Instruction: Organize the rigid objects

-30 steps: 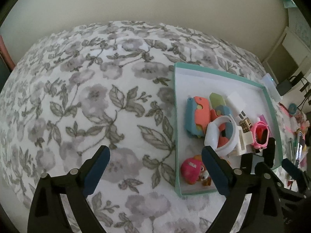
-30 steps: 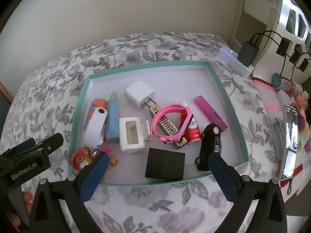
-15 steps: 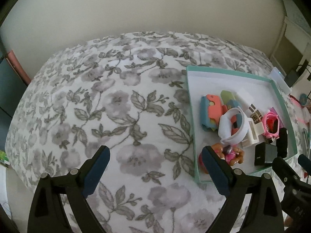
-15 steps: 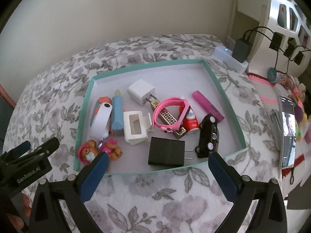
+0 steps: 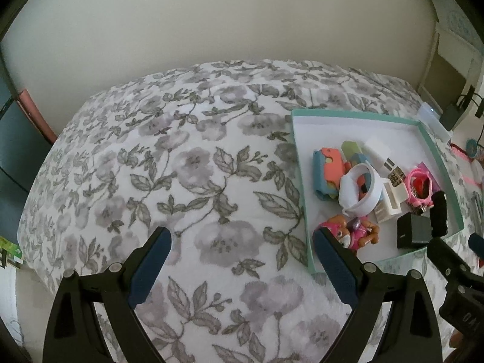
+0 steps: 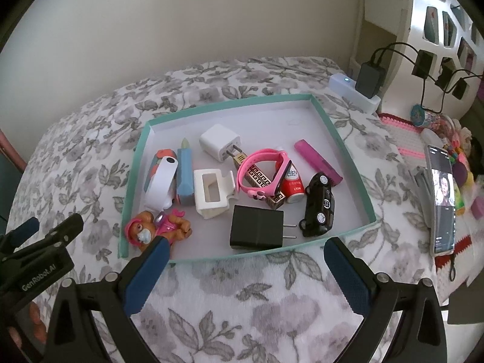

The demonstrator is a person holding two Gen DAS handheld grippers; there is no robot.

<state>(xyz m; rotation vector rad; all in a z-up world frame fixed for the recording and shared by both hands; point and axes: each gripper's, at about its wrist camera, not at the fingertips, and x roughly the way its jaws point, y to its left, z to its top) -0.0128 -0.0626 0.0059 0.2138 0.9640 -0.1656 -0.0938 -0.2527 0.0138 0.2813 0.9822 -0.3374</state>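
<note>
A teal-rimmed white tray [image 6: 341,142] [image 5: 437,148] on the floral bed holds small rigid objects: a pink puppy toy [image 6: 157,227] [image 5: 351,233], a black charger [image 6: 257,231], a black toy car [image 6: 319,208], a white clip [image 6: 211,193], a pink wristband [image 6: 260,172], a white charger [image 6: 219,142], a white band [image 5: 360,190]. My right gripper [image 6: 242,272] is open and empty, just in front of the tray's near rim. My left gripper [image 5: 242,266] is open and empty over the bedspread, left of the tray.
A floral bedspread [image 5: 169,163] covers the bed. To the right lie a phone [image 6: 443,202], a white power strip with plugs [image 6: 354,90], and small colourful items [image 6: 462,172]. A wall runs behind the bed.
Both grippers have pulled back from the tray, so it looks smaller and farther. The left view has shifted so more bedspread shows. Both stay open and empty.
</note>
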